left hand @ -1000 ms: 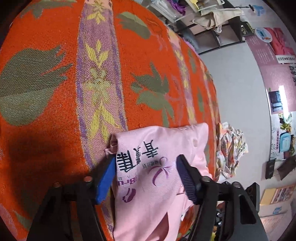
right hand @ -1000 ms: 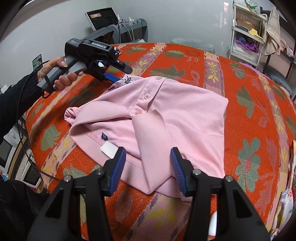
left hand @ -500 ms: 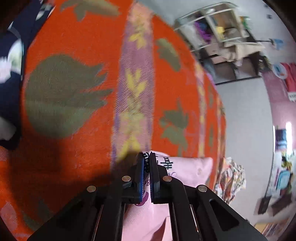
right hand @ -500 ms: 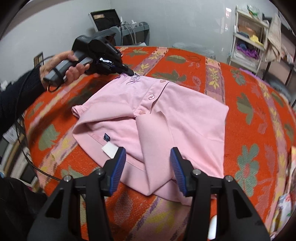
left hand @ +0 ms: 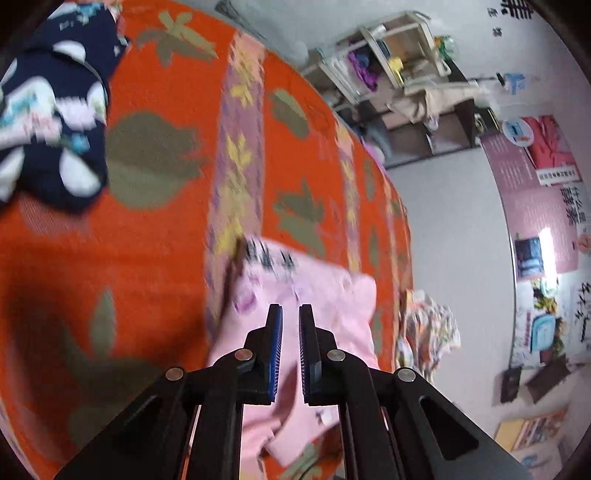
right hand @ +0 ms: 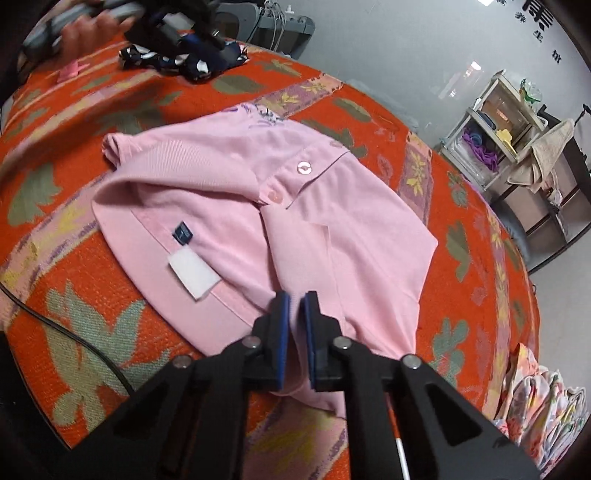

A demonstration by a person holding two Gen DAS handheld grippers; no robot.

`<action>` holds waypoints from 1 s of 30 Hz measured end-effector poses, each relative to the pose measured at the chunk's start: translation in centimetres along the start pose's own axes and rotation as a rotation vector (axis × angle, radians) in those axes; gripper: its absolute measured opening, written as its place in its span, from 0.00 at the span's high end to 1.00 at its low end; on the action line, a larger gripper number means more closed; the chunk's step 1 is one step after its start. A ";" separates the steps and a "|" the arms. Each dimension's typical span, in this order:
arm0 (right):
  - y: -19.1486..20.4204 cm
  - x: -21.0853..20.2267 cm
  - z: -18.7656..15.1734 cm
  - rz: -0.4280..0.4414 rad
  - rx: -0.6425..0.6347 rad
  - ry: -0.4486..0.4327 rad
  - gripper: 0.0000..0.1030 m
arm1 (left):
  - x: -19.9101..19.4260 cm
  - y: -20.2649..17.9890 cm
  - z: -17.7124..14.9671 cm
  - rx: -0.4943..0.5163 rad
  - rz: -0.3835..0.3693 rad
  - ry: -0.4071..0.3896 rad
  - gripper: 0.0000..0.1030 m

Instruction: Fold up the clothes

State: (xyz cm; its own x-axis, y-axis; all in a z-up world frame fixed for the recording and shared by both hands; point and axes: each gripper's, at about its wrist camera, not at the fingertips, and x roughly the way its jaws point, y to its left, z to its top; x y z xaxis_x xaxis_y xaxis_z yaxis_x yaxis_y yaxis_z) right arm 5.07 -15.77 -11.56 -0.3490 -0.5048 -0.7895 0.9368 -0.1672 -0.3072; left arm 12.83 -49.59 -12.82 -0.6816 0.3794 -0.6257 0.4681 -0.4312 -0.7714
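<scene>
A pink polo shirt [right hand: 229, 192] lies partly folded on the orange flowered cover [right hand: 480, 295], collar and white label towards me. My right gripper [right hand: 295, 299] is shut on the shirt's near fold. My left gripper [left hand: 290, 312] hovers above the printed end of the shirt [left hand: 306, 288], jaws nearly together with nothing between them. In the right wrist view the left gripper [right hand: 173, 29] is blurred at the far top left, away from the shirt.
A dark navy patterned garment [left hand: 48, 122] lies at the far left of the cover, also visible in the right wrist view [right hand: 192, 59]. Floral folded clothes [right hand: 546, 406] sit at the right edge. Shelves [right hand: 495, 140] stand beyond. A black cable [right hand: 85, 347] crosses the near left.
My left gripper closed on the shirt's printed corner, then let go and lifted away. My right gripper moved forward and closed on the shirt's near fold.
</scene>
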 end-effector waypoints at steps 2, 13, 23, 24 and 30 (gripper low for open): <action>-0.3 -1.3 0.2 0.009 0.027 -0.017 0.94 | 0.7 -0.2 -1.7 0.011 -0.003 0.024 0.95; -3.1 -3.9 0.4 0.346 0.462 -0.148 0.64 | 1.1 0.4 -8.4 0.014 -0.016 0.018 0.95; 1.5 3.6 2.5 0.675 0.695 -0.036 0.63 | 0.5 1.1 -10.7 0.035 0.037 -0.058 0.95; 1.9 4.1 2.5 0.676 0.701 -0.026 0.67 | 0.8 1.1 -10.8 0.041 0.041 -0.053 0.95; 3.1 5.4 2.5 0.679 0.697 0.013 0.96 | 1.3 0.3 -11.5 0.075 0.064 -0.039 0.95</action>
State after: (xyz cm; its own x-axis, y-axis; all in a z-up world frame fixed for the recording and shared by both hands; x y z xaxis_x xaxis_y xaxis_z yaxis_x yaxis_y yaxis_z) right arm 6.18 -21.12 -15.41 0.2738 -0.6704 -0.6896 0.7408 -0.3102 0.5957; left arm 18.56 -39.76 -15.17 -0.6738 0.3171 -0.6674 0.4691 -0.5143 -0.7179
